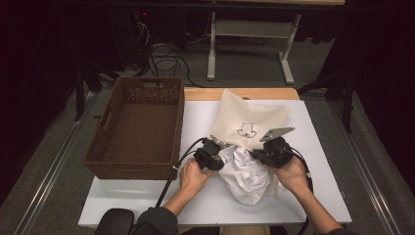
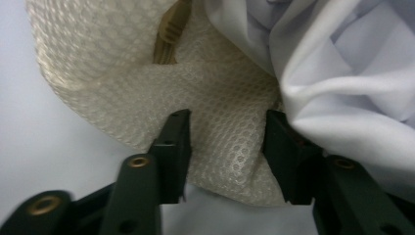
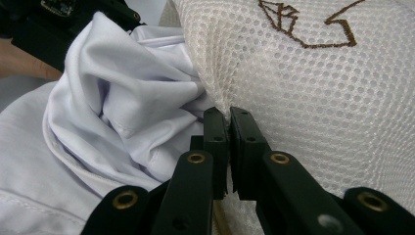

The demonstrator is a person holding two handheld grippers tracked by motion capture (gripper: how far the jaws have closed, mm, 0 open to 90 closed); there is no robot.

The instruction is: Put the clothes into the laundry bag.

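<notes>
White board (image 1: 313,147) covers the tabletop, with a brown woven basket (image 1: 134,125) standing along its left side. Right of the basket lies a cream mesh laundry bag (image 1: 254,120) with a small dark emblem, its closed end pointing away from the person and its mouth toward them. A crumpled white garment (image 1: 247,178) bulges from that mouth, part in and part out, lying between the two hands. The right gripper (image 3: 228,115) has its jaws pressed together on the mesh rim, right where the mesh meets the white cloth, pinning that side of the opening. The left gripper (image 2: 227,129) stands about half open, its jaws straddling a fold of the mesh edge without visibly pinching it; the garment lies just to the right of those jaws in the left gripper view. The next move seems to turn on this: the garment sits on the near side of the bag's mouth, so it has to travel away from the person, along the bag's length, and the free left gripper looks best placed to push it.
</notes>
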